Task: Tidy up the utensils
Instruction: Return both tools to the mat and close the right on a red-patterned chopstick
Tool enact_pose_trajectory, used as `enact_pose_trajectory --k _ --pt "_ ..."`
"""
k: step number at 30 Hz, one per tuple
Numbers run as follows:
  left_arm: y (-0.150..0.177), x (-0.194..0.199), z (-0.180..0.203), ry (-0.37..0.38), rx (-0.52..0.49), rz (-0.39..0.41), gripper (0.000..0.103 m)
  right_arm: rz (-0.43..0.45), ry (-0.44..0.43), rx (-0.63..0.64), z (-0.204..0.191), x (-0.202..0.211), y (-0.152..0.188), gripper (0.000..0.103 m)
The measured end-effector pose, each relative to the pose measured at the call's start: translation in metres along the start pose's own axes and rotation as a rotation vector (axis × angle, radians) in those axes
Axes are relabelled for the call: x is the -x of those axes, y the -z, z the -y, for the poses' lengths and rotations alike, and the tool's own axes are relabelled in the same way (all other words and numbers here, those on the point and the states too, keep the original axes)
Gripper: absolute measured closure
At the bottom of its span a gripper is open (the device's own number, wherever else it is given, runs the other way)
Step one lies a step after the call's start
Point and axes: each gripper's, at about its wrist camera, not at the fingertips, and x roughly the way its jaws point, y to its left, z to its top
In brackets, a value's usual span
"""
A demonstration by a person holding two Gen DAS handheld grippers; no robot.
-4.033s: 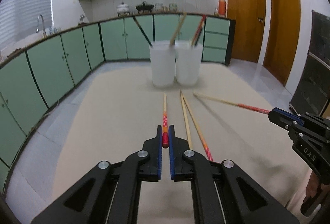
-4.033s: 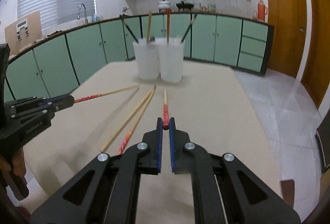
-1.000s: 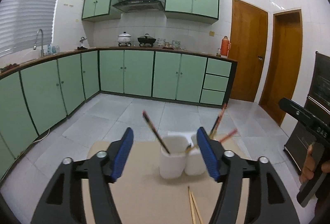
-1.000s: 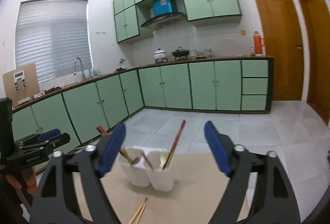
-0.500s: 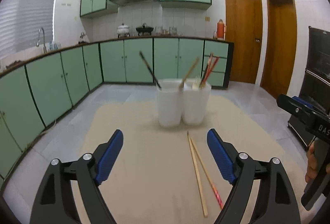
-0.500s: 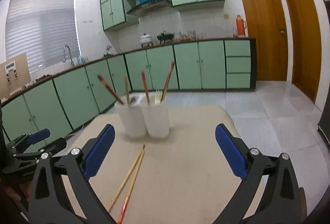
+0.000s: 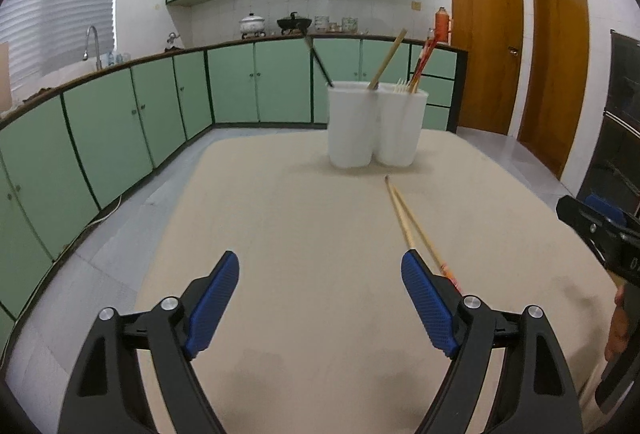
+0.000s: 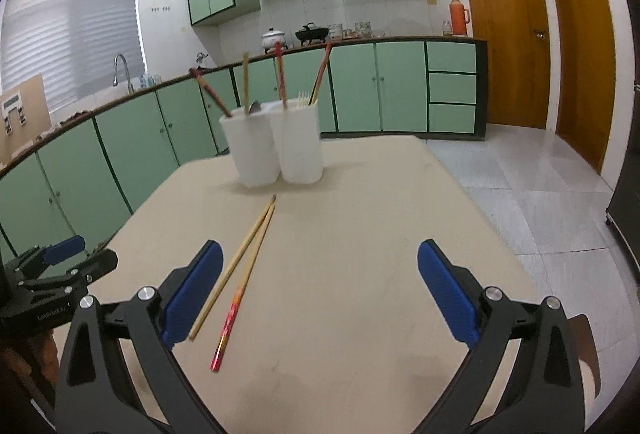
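Note:
Two white holder cups (image 7: pixel 374 124) stand side by side at the far middle of the beige table (image 7: pixel 304 234), with several chopsticks and a fork standing in them. They also show in the right wrist view (image 8: pixel 278 146). Two chopsticks (image 7: pixel 408 224) lie on the table in front of the cups, one plain and one with a red end (image 8: pixel 230 318). My left gripper (image 7: pixel 320 304) is open and empty, low over the near table, left of the loose chopsticks. My right gripper (image 8: pixel 318 294) is open and empty, right of them.
Green cabinets (image 7: pixel 120 130) and a counter run along the left and back walls. Brown doors (image 8: pixel 516 34) stand at the right. The table's right edge drops to a tiled floor (image 8: pixel 540 202). Each gripper shows at the edge of the other's view.
Both grippers have come down from above the cups and pulled back toward the near table, staying open. Four seconds ago each was shut on a chopstick; those now stand in the cups.

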Motion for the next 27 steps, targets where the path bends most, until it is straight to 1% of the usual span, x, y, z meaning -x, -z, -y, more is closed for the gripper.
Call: enact_pose_trajectory --k 5,7,9,13,17,19,20,21,25,27 --pt "0.012 0.002 -0.007 -0.012 0.01 -0.017 0.021 -0.022 -0.002 0.009 -0.017 -0.003 0.014 0.008" --pt "0.018 0.002 -0.011 -0.013 0.019 -0.023 0.021 -0.032 0.002 0.016 -0.023 -0.004 0.022 0.012" --pt "0.022 0.004 -0.013 -0.017 0.024 -0.025 0.021 -0.05 -0.001 0.03 -0.03 -0.007 0.028 0.02" --pt "0.025 0.007 -0.017 -0.019 0.035 -0.022 0.021 -0.09 -0.003 0.037 -0.041 -0.014 0.038 0.025" --pt "0.022 0.01 -0.02 -0.026 0.038 -0.009 0.021 -0.111 -0.004 0.061 -0.054 -0.019 0.045 0.034" --pt "0.022 0.01 -0.022 -0.026 0.046 -0.008 0.021 -0.131 -0.007 0.081 -0.06 -0.023 0.049 0.041" --pt "0.022 0.01 -0.023 -0.026 0.049 -0.007 0.021 -0.142 -0.014 0.088 -0.063 -0.025 0.051 0.047" --pt "0.022 0.01 -0.024 -0.025 0.05 -0.006 0.021 -0.158 -0.024 0.093 -0.065 -0.028 0.052 0.051" --pt "0.023 0.009 -0.026 -0.02 0.055 -0.008 0.021 -0.207 -0.037 0.115 -0.071 -0.036 0.058 0.062" --pt "0.023 0.008 -0.025 -0.015 0.055 -0.01 0.021 -0.233 -0.046 0.12 -0.071 -0.039 0.06 0.075"
